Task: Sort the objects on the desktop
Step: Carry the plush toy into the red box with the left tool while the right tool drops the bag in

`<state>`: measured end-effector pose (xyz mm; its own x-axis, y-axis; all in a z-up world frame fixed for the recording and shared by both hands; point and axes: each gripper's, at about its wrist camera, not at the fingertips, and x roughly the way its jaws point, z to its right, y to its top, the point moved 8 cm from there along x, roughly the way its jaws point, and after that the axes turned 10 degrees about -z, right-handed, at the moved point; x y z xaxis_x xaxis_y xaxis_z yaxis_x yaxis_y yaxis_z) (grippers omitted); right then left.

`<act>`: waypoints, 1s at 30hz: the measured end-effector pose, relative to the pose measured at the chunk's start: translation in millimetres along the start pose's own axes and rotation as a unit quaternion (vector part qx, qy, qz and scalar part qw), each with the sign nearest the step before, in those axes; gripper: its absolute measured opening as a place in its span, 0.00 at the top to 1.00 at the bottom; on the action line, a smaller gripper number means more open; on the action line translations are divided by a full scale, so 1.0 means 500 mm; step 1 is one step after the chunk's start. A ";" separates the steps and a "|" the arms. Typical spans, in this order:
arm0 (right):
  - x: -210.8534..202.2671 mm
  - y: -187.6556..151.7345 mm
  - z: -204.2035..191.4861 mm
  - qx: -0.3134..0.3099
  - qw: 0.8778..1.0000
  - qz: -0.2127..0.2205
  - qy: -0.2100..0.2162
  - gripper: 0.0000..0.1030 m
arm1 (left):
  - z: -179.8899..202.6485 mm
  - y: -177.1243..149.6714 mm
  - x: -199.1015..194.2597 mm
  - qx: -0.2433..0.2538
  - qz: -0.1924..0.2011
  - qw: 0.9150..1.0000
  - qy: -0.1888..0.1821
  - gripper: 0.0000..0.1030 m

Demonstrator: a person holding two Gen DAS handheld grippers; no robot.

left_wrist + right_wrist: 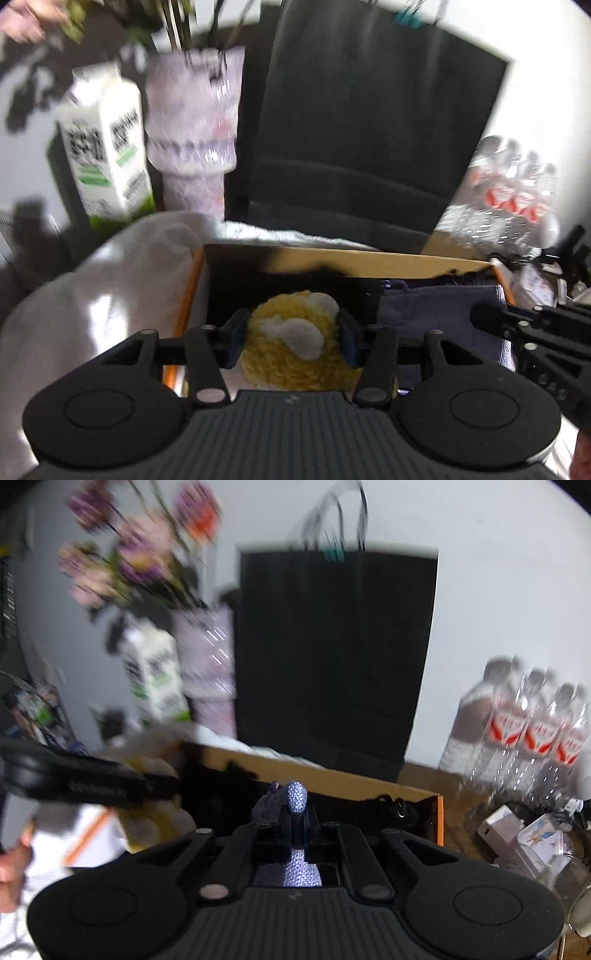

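Left wrist view: the left gripper [291, 338] clamps a fluffy yellow-and-white plush ball [291, 343] above an open orange-edged cardboard box [369, 260] holding dark fabric.

Right wrist view: the right gripper [297, 825] pinches a purple knitted cloth [295, 799] over that box.

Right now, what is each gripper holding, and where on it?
Left gripper clamps a yellow and white fuzzy plush across its sides. Right gripper pinches a bluish-purple knitted cloth at a bunched fold.
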<state>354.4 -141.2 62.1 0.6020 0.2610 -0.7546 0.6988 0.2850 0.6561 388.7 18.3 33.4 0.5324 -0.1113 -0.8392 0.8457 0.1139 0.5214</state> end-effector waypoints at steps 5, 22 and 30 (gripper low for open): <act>0.132 0.010 0.045 -0.005 0.995 -0.055 -0.087 0.95 | -0.018 0.045 0.085 -0.034 -0.013 0.999 0.018 0.43; 0.065 0.016 0.053 0.006 0.991 -0.074 -0.112 0.24 | 0.006 0.051 -0.061 0.024 -0.007 0.998 0.060 0.00; -0.028 -0.005 0.059 0.047 0.993 -0.065 -0.081 0.20 | 0.001 -0.033 -0.131 0.056 -0.047 0.996 0.050 0.00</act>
<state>355.5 -172.7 70.5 0.5529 0.0730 -0.8300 0.8032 0.2182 0.5543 339.9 23.2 79.9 0.4496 -0.0170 -0.8931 0.8932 -0.0034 0.4497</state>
